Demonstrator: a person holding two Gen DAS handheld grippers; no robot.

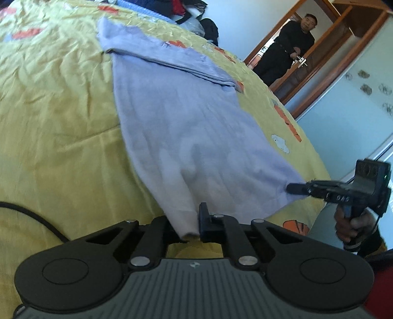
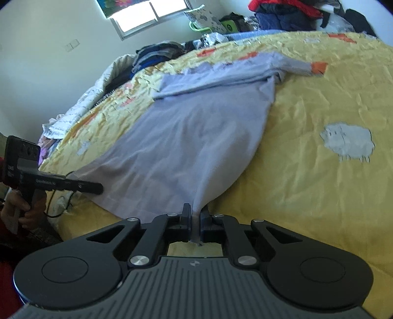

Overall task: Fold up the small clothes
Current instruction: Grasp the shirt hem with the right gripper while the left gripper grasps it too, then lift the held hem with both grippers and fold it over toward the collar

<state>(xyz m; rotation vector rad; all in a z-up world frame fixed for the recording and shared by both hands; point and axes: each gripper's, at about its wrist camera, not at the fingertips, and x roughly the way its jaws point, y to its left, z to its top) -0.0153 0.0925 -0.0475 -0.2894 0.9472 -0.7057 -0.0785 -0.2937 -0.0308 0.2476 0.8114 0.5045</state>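
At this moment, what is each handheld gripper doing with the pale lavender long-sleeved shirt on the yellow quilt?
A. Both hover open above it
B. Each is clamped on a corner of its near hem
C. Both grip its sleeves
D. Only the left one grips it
B: the left gripper and the right gripper are each shut on a hem corner of the pale lavender long-sleeved shirt lying on the yellow quilt.

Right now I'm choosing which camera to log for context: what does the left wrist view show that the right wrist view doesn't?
Only the left wrist view shows the doorway with a person in black standing in it. Only the right wrist view shows the window and the sheep print. Both show the lavender shirt spread on the yellow bedspread, with the left gripper and right gripper each shut on a near corner of it.
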